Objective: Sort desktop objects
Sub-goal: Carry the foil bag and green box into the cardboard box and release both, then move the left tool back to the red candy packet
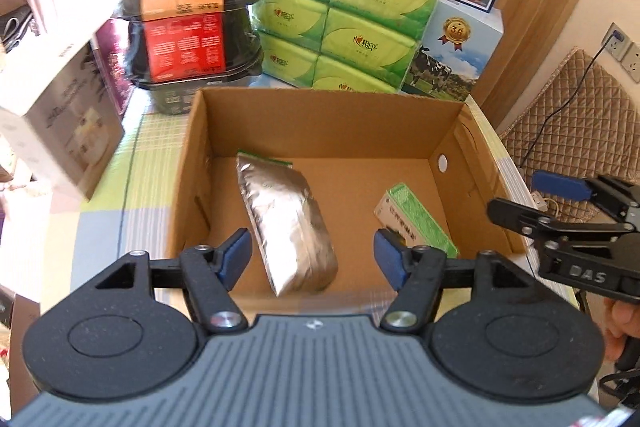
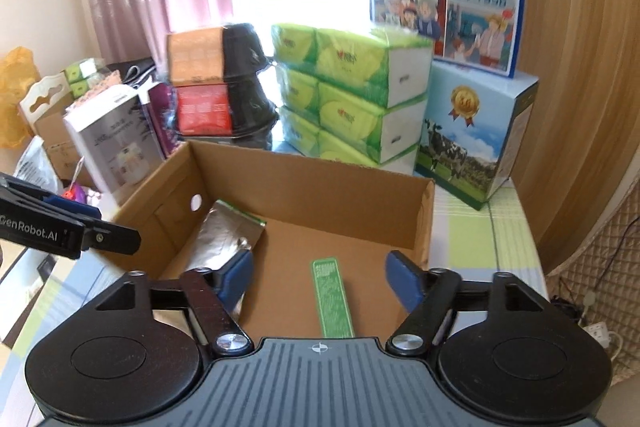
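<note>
Left gripper (image 1: 313, 257) agape — foil pouch (image 1: 286, 223) in box (image 1: 320, 123).

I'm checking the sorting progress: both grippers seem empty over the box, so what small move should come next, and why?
Probably lift both grippers away from the cardboard box to fetch another item. The left gripper and right gripper are open and hold nothing, while the silver foil pouch and green-and-white packet already lie inside.

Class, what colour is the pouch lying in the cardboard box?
Silver, with a green strip at its top; the pouch shows best in the left wrist view.
</note>
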